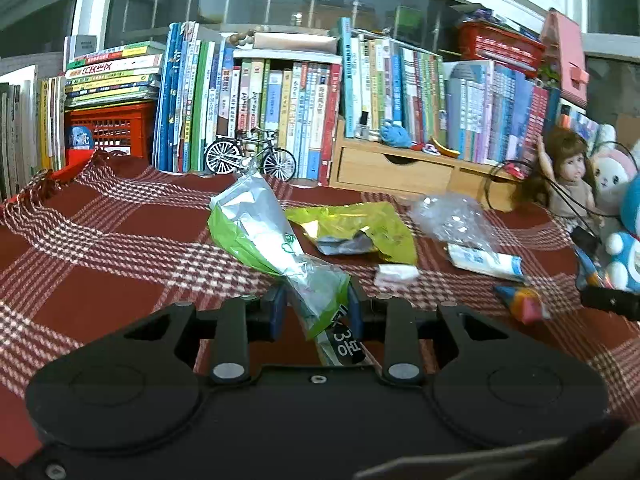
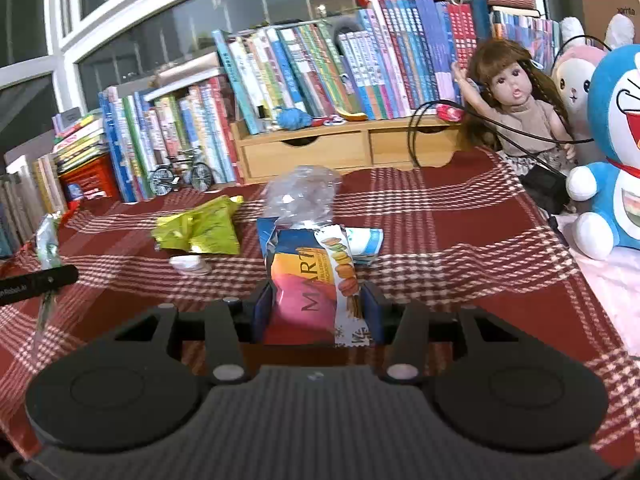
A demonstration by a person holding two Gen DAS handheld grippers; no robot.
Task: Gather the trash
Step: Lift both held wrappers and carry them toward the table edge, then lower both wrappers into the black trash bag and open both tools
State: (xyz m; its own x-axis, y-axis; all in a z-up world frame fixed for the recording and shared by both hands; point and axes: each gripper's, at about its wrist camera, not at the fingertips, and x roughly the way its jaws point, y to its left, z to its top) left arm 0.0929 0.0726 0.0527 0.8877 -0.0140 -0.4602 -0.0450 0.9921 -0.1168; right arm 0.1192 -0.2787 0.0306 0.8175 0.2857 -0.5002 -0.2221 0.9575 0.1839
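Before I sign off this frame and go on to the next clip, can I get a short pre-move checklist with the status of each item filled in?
1. Left gripper has a hold: ok, its pads pinch the green and silver wrapper.
2. Right gripper has a hold: ok, shut on the macaron packet.
3. Both items lifted off the checked cloth: cannot tell; the wrapper stands up, but its lower end is hidden.
4. Trash left to collect: not ok; the yellow-green foil bag, clear plastic bag, white tube and small white scrap lie on the cloth.
5. Bin in view: not ok, none is visible.
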